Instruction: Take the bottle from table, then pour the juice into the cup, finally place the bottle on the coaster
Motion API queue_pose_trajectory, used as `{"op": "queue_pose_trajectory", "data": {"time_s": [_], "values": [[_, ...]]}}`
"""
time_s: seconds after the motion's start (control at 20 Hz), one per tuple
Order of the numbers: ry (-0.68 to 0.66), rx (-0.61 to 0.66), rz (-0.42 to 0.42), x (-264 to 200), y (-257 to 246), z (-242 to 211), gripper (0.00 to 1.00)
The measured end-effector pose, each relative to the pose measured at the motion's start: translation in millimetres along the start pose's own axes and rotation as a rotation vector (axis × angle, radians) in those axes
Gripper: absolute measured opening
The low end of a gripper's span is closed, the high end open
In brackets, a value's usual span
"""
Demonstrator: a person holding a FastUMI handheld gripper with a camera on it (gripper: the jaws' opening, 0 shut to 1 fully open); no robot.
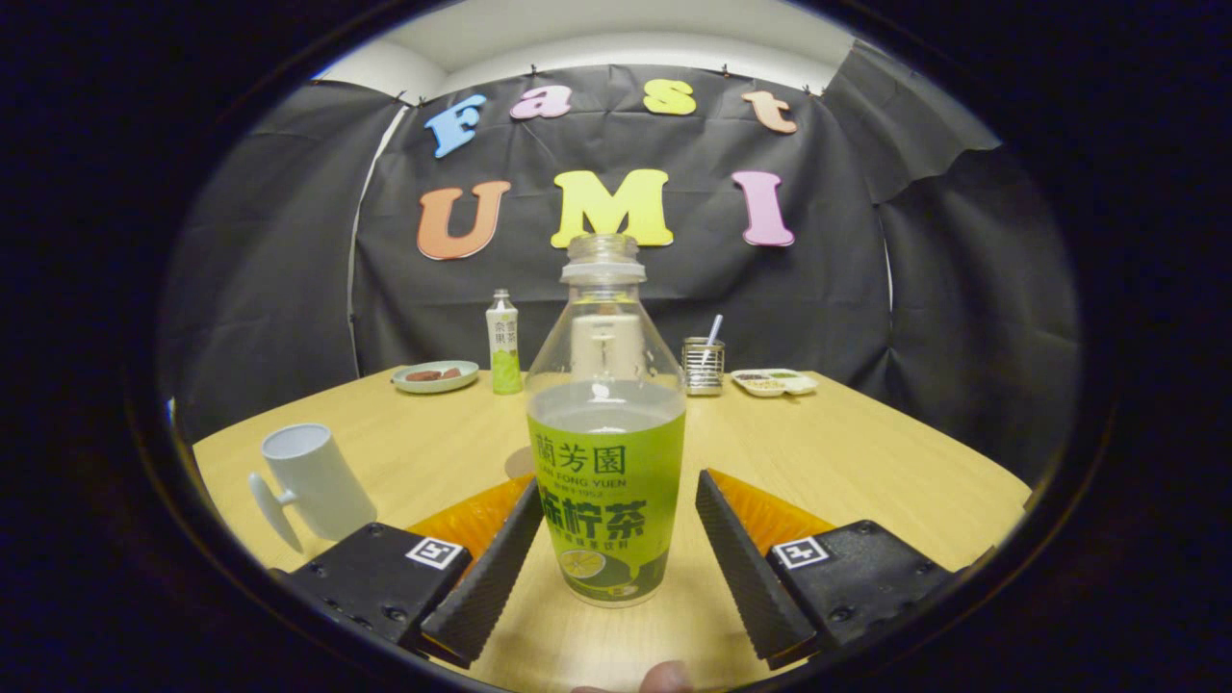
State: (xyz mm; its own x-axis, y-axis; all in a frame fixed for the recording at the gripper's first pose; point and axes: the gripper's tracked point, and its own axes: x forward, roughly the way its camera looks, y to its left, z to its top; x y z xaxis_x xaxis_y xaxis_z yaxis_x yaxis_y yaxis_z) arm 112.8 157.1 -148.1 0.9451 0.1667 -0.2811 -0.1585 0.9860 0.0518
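Observation:
A clear, uncapped bottle (606,423) with a green label stands upright on the wooden table (866,462), partly full of pale juice. My gripper (618,486) is open with the bottle's lower half between its fingers. The left pad (496,563) lies very near or against the label, while a gap shows beside the right pad (741,558). A white cup (313,481) with a handle stands to the left of the left finger. A round tan coaster (518,464) peeks out just behind the bottle's left side, mostly hidden.
At the table's far edge stand a small plate with food (435,375), a slim second bottle (502,342), a metal holder with a straw (704,366) and a white divided tray (775,382). A person's fingertip (664,679) shows below the bottle.

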Motion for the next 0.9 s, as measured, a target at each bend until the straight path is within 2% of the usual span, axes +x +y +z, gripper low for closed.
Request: {"op": "queue_pose_trajectory", "data": {"time_s": [0.15,0.35,0.55,0.7,0.9], "values": [[0.013,0.019,0.008,6,1,0,0.99],[0.033,0.024,0.026,7,5,-1,0.83],[0.055,-0.026,0.042,3,4,3,0.80],[0.039,-0.087,0.036,-4,3,15,0.79],[0.010,-0.256,0.038,-15,12,32,0.77]]}}
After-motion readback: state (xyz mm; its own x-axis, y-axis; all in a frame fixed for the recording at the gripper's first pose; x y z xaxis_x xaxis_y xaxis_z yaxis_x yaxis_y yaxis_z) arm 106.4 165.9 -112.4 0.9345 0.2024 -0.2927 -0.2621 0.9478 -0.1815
